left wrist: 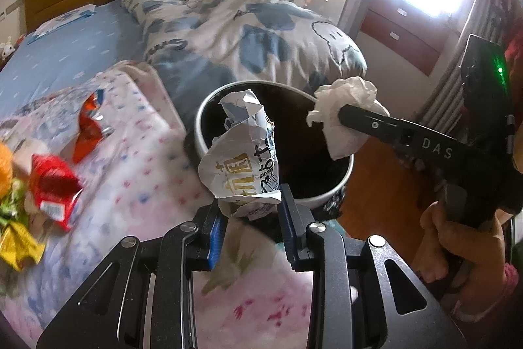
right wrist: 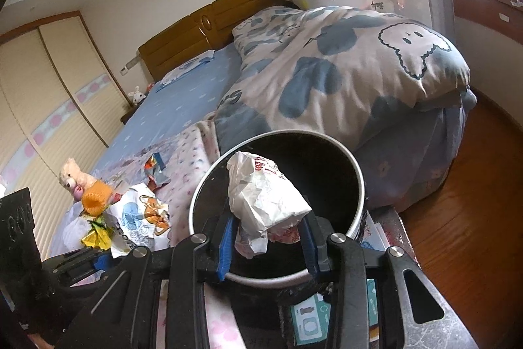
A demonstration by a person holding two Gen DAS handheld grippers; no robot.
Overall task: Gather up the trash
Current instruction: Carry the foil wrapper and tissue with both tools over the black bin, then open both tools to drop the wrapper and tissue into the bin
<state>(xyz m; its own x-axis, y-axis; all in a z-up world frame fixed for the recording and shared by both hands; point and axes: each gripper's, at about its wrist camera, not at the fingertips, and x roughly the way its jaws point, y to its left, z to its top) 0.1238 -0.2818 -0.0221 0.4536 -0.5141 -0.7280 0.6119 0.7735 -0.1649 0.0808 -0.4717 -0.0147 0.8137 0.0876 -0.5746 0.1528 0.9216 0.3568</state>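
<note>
My left gripper (left wrist: 250,215) is shut on a crumpled white wrapper with gold and black print (left wrist: 243,152), held over the near rim of the round black-lined trash bin (left wrist: 209,107). My right gripper (right wrist: 268,237) is shut on a crumpled white paper with red print (right wrist: 264,195), held over the bin's open mouth (right wrist: 327,165). In the left wrist view the right gripper (left wrist: 343,116) reaches in from the right with that paper (left wrist: 346,100) above the bin.
More trash lies on the pink-dotted blanket (left wrist: 137,159): red wrappers (left wrist: 54,192), an orange foil wrapper (left wrist: 88,123), a yellow wrapper (left wrist: 16,246). A plush toy (right wrist: 73,177) and an orange item (right wrist: 96,195) lie nearby. A folded duvet (right wrist: 343,61) lies behind the bin; wooden floor (right wrist: 474,201) at right.
</note>
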